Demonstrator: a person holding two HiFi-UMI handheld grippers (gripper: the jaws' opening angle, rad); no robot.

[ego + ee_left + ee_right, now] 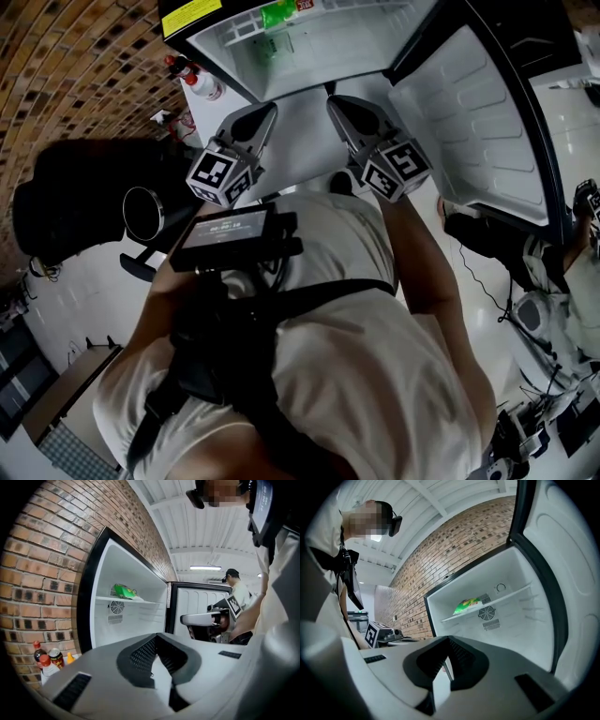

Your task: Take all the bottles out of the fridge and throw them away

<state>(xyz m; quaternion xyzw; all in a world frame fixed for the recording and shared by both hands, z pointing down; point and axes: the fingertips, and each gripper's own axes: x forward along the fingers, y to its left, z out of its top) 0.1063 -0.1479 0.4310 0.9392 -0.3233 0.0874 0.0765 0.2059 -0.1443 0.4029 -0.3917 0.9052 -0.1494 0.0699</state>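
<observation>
The left gripper (pixel 156 636) and the right gripper (pixel 449 640) each have their jaws pressed together, with nothing between them. Beyond and above both tips, a green bottle (pixel 467 605) lies on the shelf of the open fridge (pixel 140 618). Its label print is too small to read. Low and to the left of the left jaws stand floor bottles (pixel 47 660), partly cut off by the gripper's body.
</observation>
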